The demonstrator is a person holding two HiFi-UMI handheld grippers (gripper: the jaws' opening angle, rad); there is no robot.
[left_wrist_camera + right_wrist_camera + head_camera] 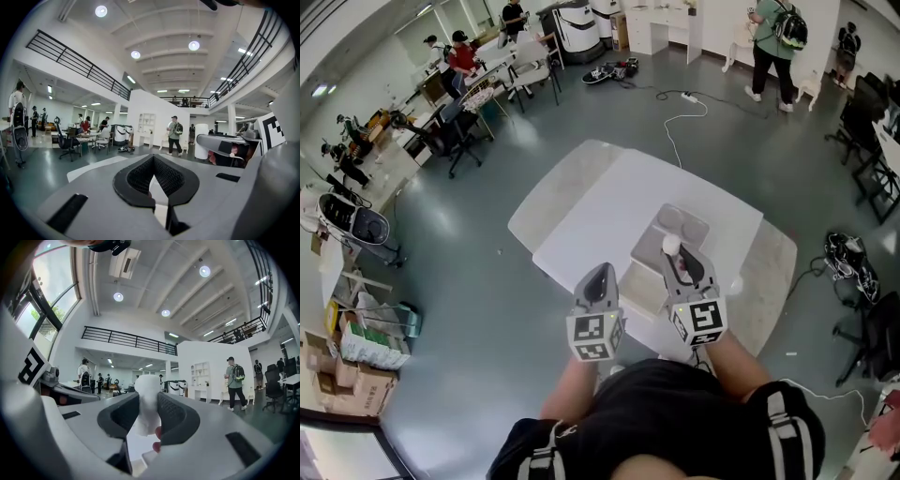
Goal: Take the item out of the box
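Observation:
A white cylindrical item (671,246) (148,385) stands upright between the black pads of my right gripper (675,253) (149,404), which is shut on it; its top rises above the jaws. In the head view the item hangs over the near part of an open grey box (649,246) on the white table (609,206). My left gripper (601,269) (153,157) is to the left of the box above the table's near edge. Its tips meet and nothing is between them. Both grippers point roughly level, away from the person.
A beige table (769,281) pokes out from under the white one on the right. A white cable (673,141) trails over the grey floor beyond the table. Office chairs (459,131) and people stand far off; a black bag (848,258) lies to the right.

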